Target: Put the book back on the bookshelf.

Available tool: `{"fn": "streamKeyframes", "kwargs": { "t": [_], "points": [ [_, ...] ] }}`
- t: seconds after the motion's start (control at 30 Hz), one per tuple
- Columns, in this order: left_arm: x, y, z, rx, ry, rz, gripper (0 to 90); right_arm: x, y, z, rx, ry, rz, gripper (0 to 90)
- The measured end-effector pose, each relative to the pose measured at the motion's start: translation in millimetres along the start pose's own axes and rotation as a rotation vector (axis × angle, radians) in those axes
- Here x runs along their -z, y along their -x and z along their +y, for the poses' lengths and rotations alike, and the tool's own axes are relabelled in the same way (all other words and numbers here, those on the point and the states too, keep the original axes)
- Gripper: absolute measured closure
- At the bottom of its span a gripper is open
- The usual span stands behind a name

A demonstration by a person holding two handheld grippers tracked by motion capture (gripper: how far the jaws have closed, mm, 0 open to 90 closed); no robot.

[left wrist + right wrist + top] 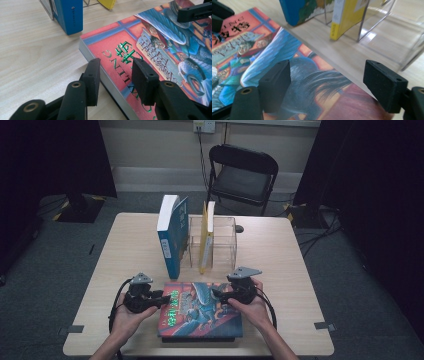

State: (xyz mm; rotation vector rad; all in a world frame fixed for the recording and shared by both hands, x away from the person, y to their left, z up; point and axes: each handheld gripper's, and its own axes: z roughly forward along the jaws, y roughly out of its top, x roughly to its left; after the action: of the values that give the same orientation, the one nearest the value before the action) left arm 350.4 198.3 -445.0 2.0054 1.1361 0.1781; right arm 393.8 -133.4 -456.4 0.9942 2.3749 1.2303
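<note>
A large illustrated book point(200, 317) lies flat near the table's front edge, red cover up point(155, 50) point(244, 50). My left gripper point(162, 300) is at the book's left edge. In the left gripper view its jaws point(116, 72) straddle that edge, one pad beside the pages over the table, the other above the cover, with gaps on both sides. My right gripper point(216, 294) hovers over the cover's upper right part, jaws point(329, 80) spread wide with nothing gripped. Its black jaw point(192, 12) also reaches in at the top right of the left gripper view.
A thick blue book point(172, 232) stands upright behind the flat one. A thin yellow book point(206, 235) leans inside a clear acrylic holder point(225, 240). Bare wooden table point(280, 260) lies to either side. A black folding chair point(242, 172) stands beyond the far edge.
</note>
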Motion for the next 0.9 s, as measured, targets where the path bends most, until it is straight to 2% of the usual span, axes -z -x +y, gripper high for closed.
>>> {"fn": "streamKeyframes", "kwargs": {
  "t": [0.1,0.2,0.37,0.5,0.57,0.77,0.9],
  "points": [
    [-0.7,-1.0,-1.0,0.022,0.005,-0.007,59.7,-0.5,-0.5,-2.8,-0.019,0.006,0.017,23.9],
    [-1.9,1.3,0.8,0.011,0.001,0.006,60.6,1.8,-2.4,-5.0,-0.017,0.008,0.013,24.0],
    [-3.8,0.2,2.6,0.008,0.0,-0.004,60.8,5.5,-3.7,-5.8,-0.009,-0.005,0.007,25.2],
    [-7.4,3.3,6.8,-0.005,-0.004,0.014,61.9,11.5,-5.6,-7.9,0.007,-0.017,0.011,26.9],
    [-10.3,3.0,9.0,0.004,-0.004,0.002,62.3,15.5,-6.5,-11.5,0.007,-0.013,0.014,27.7],
    [-20.0,7.1,14.1,-0.013,0.018,0.002,63.5,27.4,-8.4,-22.7,-0.014,-0.003,0.033,29.3],
    [-27.2,11.4,19.7,-0.022,0.015,-0.005,63.9,36.2,-10.6,-30.4,-0.03,-0.002,0.053,31.9]
  ]
}}
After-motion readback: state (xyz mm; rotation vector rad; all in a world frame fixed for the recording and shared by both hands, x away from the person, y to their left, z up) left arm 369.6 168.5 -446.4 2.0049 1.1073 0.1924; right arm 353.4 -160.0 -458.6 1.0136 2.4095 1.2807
